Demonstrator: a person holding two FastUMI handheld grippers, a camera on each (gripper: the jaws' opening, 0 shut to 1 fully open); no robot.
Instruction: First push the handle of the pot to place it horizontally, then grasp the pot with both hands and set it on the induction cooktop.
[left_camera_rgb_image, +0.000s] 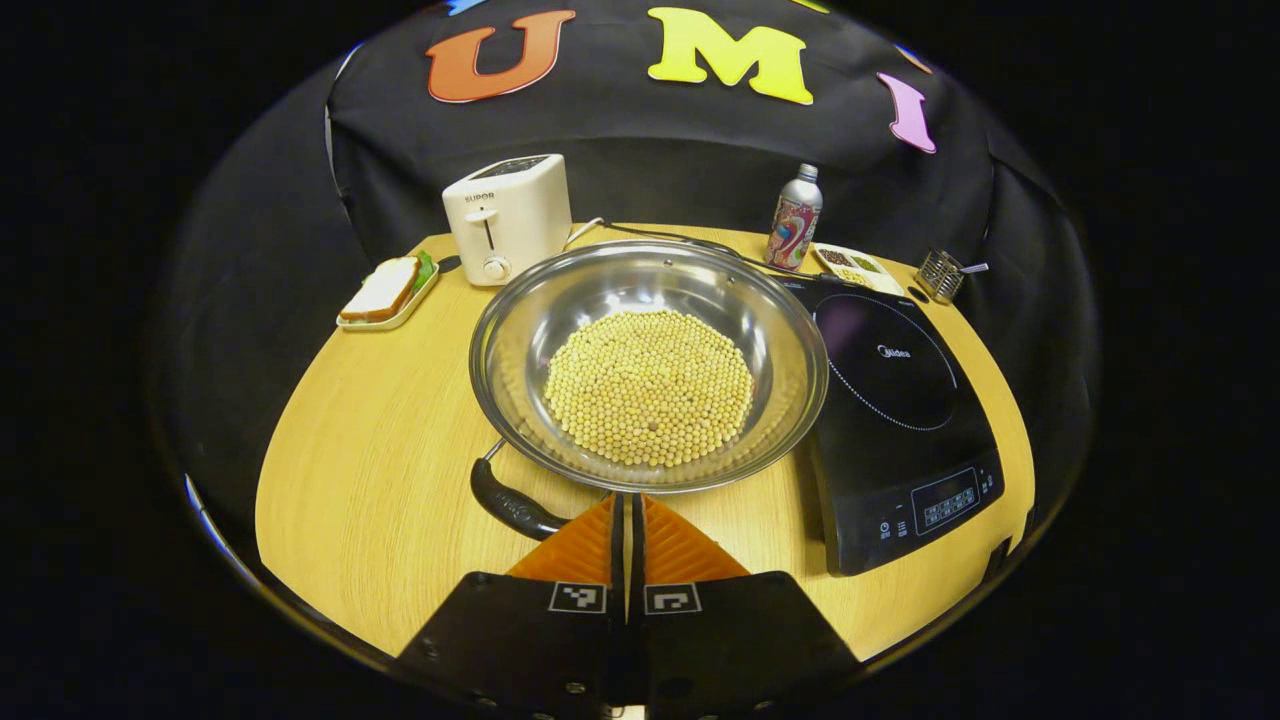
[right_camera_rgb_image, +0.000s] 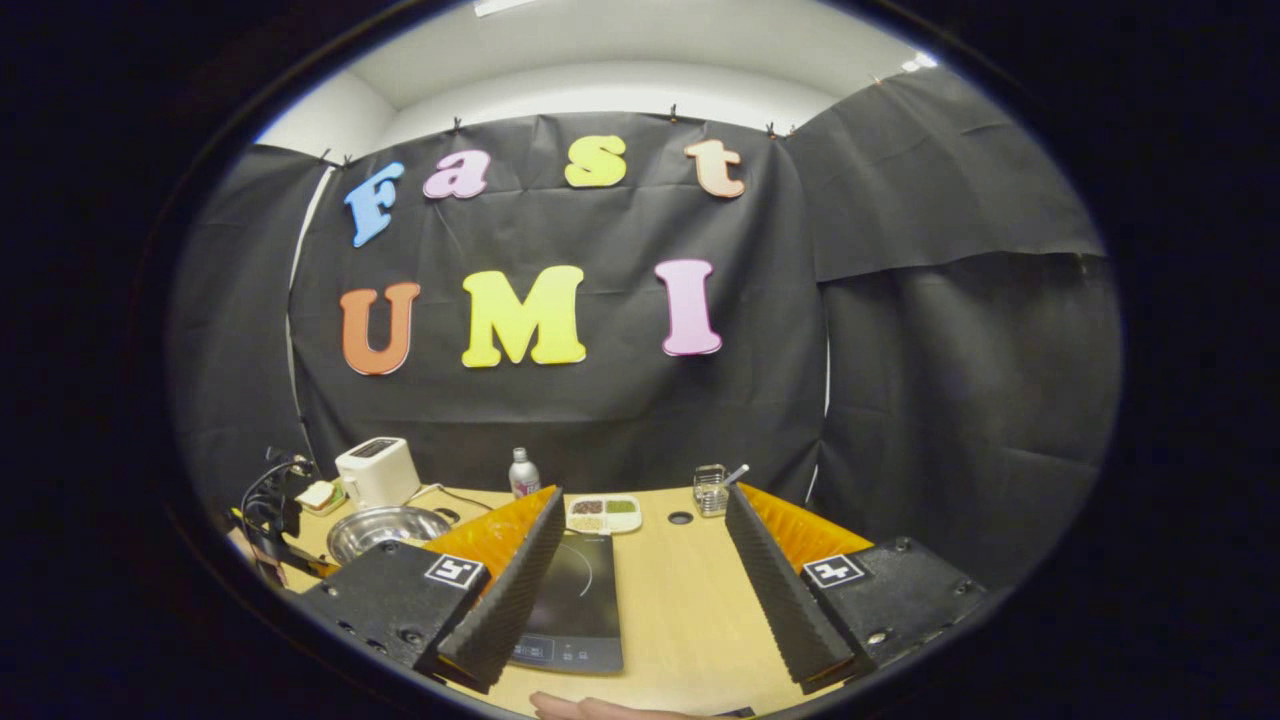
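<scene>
Stainless-steel pot (left_camera_rgb_image: 648, 365) of dried soybeans (left_camera_rgb_image: 648, 388) at the middle of the round wooden desk (left_camera_rgb_image: 370, 480), its right rim just beside, perhaps slightly overlapping, the black induction cooktop (left_camera_rgb_image: 900, 420), whose glass top sits bare

Pot's black handle (left_camera_rgb_image: 510, 503) at the near left of the rim, angled toward the desk's front edge and ending right against the left gripper (left_camera_rgb_image: 628, 515); fingers of that gripper pressed together with only a thin slit between them, nothing held, tips just short of the pot's near rim

Behind the pot, a white toaster (left_camera_rgb_image: 508, 218); to its left a sandwich (left_camera_rgb_image: 382, 290) on a small tray; at the back right a metal bottle (left_camera_rgb_image: 795, 218), a divided dish of grains (left_camera_rgb_image: 852, 266) and a small wire holder (left_camera_rgb_image: 940, 274)

In the right gripper view, right gripper (right_camera_rgb_image: 640, 585) raised above the desk's right side, fingers spread wide with nothing between them; cooktop (right_camera_rgb_image: 575, 600) partly behind its left finger, bare desk between the two; pot (right_camera_rgb_image: 385, 530) farther off to the left, with toaster (right_camera_rgb_image: 376, 472), bottle (right_camera_rgb_image: 523, 473), divided dish (right_camera_rgb_image: 603, 513) and wire holder (right_camera_rgb_image: 710, 490) along the back; part of a hand (right_camera_rgb_image: 600, 708) at the bottom edge
</scene>
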